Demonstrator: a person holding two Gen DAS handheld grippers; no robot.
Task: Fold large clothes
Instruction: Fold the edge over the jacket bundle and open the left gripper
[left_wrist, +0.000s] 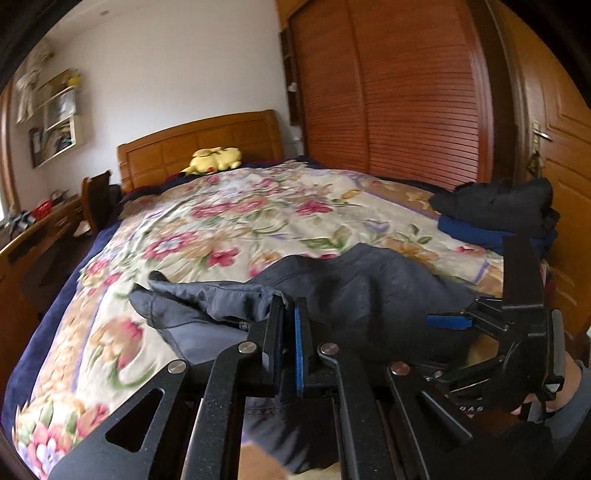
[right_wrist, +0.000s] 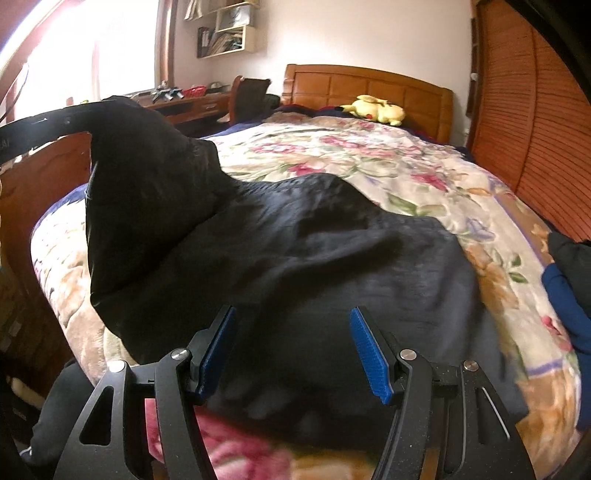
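Hiding the garment (left_wrist: 354, 280) edge, left tongs (left_wrist: 290, 306) clamped

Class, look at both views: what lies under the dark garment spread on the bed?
The dark garment lies on the floral bedspread; whatever else is beneath it is covered.

Both wrist views look low and close across the floral bedspread (left_wrist: 229, 221) toward the headboard (right_wrist: 369, 86), sharing it.
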